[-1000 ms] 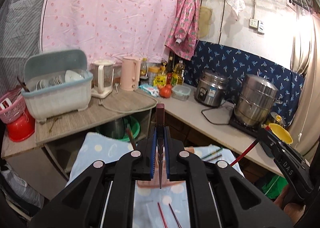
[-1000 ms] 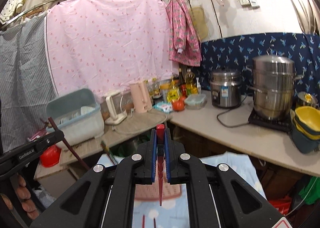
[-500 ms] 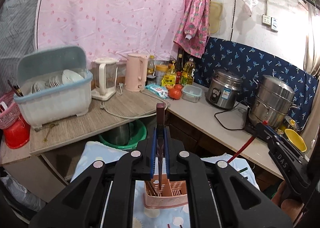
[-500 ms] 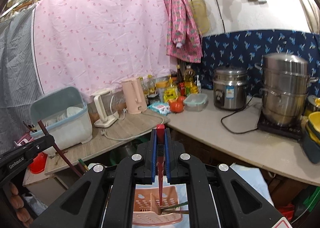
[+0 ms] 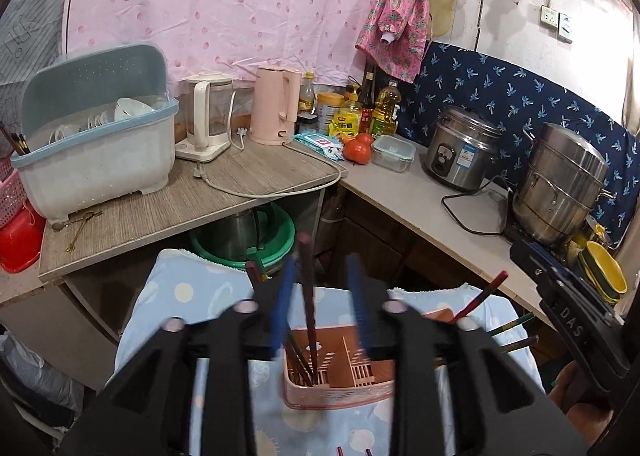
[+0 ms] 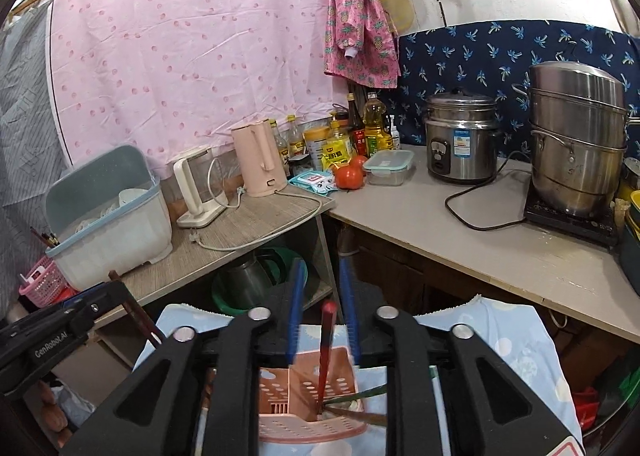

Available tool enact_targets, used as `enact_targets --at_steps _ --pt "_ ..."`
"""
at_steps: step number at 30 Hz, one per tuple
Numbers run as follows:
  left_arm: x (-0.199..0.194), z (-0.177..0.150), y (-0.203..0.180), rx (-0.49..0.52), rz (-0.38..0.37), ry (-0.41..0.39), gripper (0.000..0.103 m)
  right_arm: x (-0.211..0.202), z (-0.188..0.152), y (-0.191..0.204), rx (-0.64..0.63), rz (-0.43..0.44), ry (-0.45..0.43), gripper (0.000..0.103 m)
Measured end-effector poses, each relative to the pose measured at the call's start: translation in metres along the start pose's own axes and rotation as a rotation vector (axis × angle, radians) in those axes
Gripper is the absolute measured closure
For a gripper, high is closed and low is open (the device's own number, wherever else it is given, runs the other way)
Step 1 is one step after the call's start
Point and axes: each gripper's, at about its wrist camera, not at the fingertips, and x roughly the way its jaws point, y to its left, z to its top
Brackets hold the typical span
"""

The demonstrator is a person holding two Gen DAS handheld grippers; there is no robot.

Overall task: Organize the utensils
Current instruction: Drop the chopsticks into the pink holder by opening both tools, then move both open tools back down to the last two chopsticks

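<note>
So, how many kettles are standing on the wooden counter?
2. The white kettle stands beside the blue dish box; the pink kettle stands just right of it. None seems hidden, though the clutter could cover one.

Black plastic grippers with silver screws and blue-padded fingers [image 5: 282, 308] — one stamped "DAS", the other "GenRobot.AI".

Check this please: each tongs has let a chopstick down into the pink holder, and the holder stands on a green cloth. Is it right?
Not quite. The pink holder stands on a light blue cloth with pale dots, not a green one; the left wrist view shows it. The chopsticks part is right.
</note>
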Motion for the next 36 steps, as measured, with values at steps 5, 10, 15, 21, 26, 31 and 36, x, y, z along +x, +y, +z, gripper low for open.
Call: enact_targets --at_steps 5,10,15,21,26,31,36 --pt "-0.006 -0.006 -0.003 0.004 0.012 -0.005 0.06 -0.014 0.0 0.002 -0.009 0.006 -0.02 0.071" --pt "-0.017 -0.013 -0.003 0.002 0.016 0.007 0.06 -0.035 -0.006 0.003 -0.01 0.031 -0.019 0.069" --pt "-0.036 -0.033 -0.006 0.005 0.004 0.029 0.059 -0.064 -0.03 0.007 -0.022 0.044 -0.003 0.066" --pt "-0.06 -0.069 -0.013 0.011 -0.008 0.077 0.059 -0.102 -0.072 0.013 -0.044 0.047 0.036 0.066" --pt "-0.082 -0.112 -0.014 0.011 -0.014 0.122 0.059 -0.131 -0.114 0.01 -0.036 0.058 0.088 0.066" --pt "-0.098 -0.158 -0.015 0.005 -0.02 0.168 0.059 -0.153 -0.168 0.003 -0.041 0.034 0.166 0.066" --pt "-0.109 -0.207 -0.017 0.016 -0.025 0.23 0.059 -0.166 -0.226 -0.007 -0.047 0.004 0.269 0.066"
